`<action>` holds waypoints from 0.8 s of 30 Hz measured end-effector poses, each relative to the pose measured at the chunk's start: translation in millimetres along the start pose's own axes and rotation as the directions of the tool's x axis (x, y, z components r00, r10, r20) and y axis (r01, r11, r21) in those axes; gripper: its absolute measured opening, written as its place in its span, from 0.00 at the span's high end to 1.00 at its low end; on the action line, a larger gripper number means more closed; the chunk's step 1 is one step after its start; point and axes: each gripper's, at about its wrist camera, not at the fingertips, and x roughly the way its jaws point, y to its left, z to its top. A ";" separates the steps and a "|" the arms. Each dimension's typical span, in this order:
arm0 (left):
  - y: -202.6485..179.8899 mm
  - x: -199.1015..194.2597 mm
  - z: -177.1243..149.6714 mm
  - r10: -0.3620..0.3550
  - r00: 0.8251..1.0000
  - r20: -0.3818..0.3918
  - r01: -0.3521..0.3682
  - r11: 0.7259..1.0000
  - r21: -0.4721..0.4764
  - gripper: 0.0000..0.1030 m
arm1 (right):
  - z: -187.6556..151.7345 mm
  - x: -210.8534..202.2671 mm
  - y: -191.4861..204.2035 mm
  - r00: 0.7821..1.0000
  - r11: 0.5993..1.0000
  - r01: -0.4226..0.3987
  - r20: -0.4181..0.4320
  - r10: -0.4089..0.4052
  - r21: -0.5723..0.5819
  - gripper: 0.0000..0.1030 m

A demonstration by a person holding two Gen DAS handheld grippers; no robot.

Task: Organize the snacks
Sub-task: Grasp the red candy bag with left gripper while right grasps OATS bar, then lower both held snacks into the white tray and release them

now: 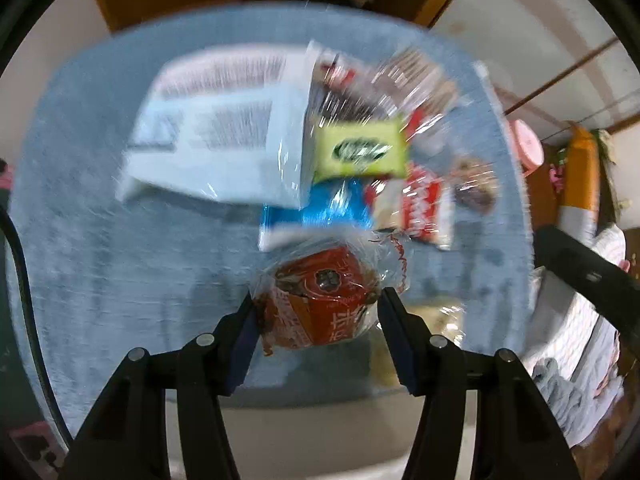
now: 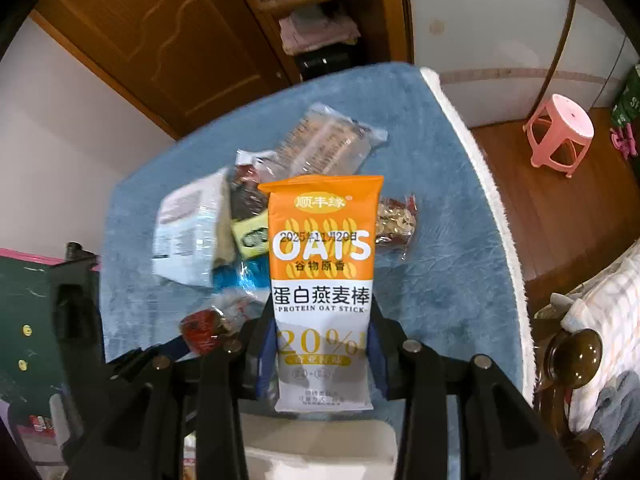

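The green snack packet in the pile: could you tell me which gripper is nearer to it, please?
Left, probably. The left gripper, holding a red-wrapped snack, hangs just short of the green snack packet. The right gripper, clamping the orange oat stick, seems farther back.

1. One orange-and-white oat stick packet [image 2: 323,280].
2. One round red-wrapped snack [image 1: 320,304] in clear film.
3. One yellow-green packet [image 1: 360,152].
4. One shiny blue packet [image 1: 332,208].
5. One red-and-white packet [image 1: 420,204].
6. One clear pack of brown biscuits [image 2: 324,140].
7. One clear pack of nutty red-brown pieces [image 2: 394,220].
8. One white basket [image 1: 224,136] (slatted, lying on its side).
9. One pink stool [image 2: 560,132] on the floor.
10. One blue fleece cover [image 2: 440,184] on the desk.
11. Two grippers, the left gripper [image 1: 316,320] and the right gripper [image 2: 320,344] (other dark wrappers are too blurred to count).
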 end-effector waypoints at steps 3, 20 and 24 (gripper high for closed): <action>-3.6 -46.1 -11.0 -0.021 0.996 0.085 0.017 0.999 0.048 0.45 | -6.9 -23.7 8.4 0.999 1.000 -0.027 0.038 0.027 0.004 0.62; 50.6 -249.3 -106.6 -0.103 0.911 0.399 -0.006 0.965 0.263 0.44 | -106.2 -180.0 68.1 0.961 0.992 -0.039 0.266 0.070 -0.118 0.61; 54.4 -249.6 -129.0 -0.087 0.910 0.404 -0.045 0.951 0.305 0.44 | -135.8 -186.1 81.2 0.960 0.988 0.001 0.278 0.044 -0.157 0.61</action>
